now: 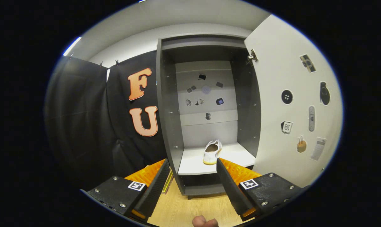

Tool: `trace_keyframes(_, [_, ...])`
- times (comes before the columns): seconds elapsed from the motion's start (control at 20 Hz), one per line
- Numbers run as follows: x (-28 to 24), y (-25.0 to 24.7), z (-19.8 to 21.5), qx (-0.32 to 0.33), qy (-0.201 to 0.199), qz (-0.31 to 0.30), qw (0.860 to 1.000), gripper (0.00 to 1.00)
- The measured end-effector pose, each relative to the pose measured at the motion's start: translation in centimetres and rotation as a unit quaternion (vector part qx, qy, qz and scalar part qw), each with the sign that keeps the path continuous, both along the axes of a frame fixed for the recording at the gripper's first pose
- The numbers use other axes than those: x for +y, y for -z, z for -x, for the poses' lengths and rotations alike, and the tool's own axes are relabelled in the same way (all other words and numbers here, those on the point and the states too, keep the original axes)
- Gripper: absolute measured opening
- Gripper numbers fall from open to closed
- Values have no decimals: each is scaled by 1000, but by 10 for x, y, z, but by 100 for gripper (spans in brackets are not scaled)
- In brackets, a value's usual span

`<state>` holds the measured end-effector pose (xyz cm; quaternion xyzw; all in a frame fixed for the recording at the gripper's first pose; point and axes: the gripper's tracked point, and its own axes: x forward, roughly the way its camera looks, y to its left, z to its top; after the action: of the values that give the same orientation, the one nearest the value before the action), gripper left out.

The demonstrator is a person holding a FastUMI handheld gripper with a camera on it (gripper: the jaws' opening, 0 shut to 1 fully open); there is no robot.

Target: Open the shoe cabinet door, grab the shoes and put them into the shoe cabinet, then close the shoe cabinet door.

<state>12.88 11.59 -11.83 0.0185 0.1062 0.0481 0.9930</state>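
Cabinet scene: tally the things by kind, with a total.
Shoe, white, on the shelf: 1
Cabinet: 1
Door, open: 1
Gripper, jaws open, holding nothing: 1
Total: 4

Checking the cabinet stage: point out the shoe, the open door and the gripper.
shoe (211, 151): gripper view, on its white upper, on the shelf.
door (272, 104): gripper view, on its bare inner face, swung open.
gripper (193, 170): gripper view, midway between its open fingertips, nothing held.
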Motion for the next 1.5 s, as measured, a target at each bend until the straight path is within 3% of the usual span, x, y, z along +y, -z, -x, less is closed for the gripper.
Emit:
trace_keyframes(0.7, [-107, -27, 114, -28, 13, -26, 999, 93])
trace_keyframes(1.05, [-194, -29, 138, -30, 53, -18, 998, 94])
trace_keyframes(1.5, [-306, -36, 140, -46, 122, -28, 991, 95])
